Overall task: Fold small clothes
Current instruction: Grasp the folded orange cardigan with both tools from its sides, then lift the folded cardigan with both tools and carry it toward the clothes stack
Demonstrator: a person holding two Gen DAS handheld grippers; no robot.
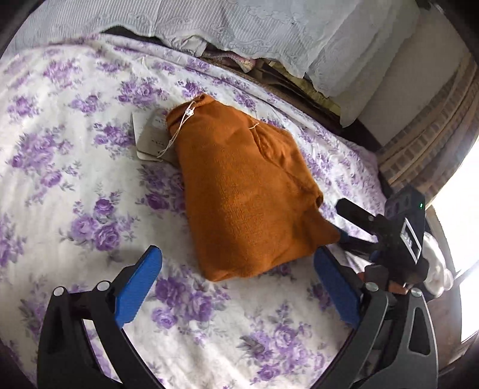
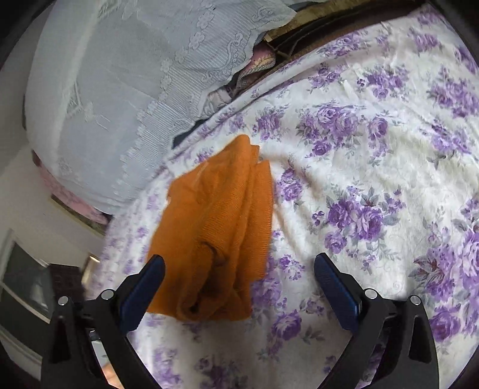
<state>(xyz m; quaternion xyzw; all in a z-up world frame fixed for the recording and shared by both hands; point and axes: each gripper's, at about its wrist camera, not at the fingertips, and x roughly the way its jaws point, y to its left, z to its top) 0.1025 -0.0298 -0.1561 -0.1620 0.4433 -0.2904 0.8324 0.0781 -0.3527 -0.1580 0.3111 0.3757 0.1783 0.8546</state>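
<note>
Folded orange garment (image 1: pixel 245 191) — long axis twd lace-covered pillows (image 1: pixel 239 27).

Orange garment (image 2: pixel 215 233) between spread tongs (image 2: pixel 239 287)

Left gripper (image 1: pixel 238 264) is hovering, jaws spread wide; right gripper (image 2: pixel 239 269) is hovering likewise, gripping nothing.

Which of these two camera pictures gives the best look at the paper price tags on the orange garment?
The left wrist view. There the paper tags lie on the floral bedspread, beside the folded orange garment, tied on by a pale string. The right wrist view shows only the garment's folded layers; no tags are visible.
</note>
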